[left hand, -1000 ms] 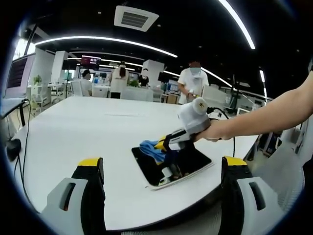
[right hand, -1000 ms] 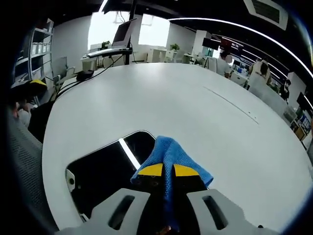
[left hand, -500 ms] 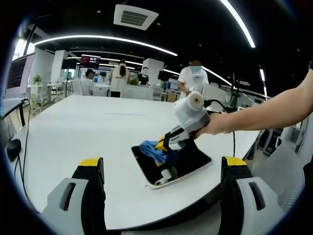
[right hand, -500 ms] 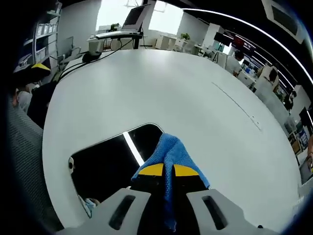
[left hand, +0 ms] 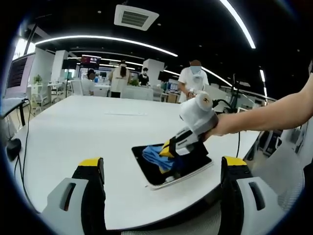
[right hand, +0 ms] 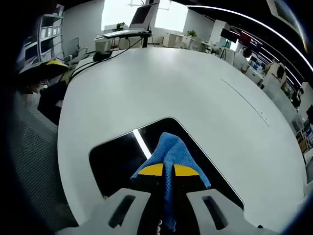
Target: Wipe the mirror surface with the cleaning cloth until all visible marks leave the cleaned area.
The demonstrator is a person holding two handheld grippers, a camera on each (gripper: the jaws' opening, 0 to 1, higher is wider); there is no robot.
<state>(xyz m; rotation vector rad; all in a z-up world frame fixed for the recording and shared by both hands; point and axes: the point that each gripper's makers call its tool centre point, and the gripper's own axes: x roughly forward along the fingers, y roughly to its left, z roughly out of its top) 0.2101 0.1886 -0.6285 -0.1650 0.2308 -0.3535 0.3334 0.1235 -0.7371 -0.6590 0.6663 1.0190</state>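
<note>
The mirror lies flat on the white table, near its edge. The right claw is clamped on the blue cleaning cloth, pressing it against the dark mirror surface. The left claw hangs above the table short of the mirror, jaws wide apart, holding nothing. No containers are visible.

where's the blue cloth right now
The blue cloth is clamped in the right tongs and pressed onto the mirror, which lies near the white table's edge; the left view shows it mid-mirror.
</note>
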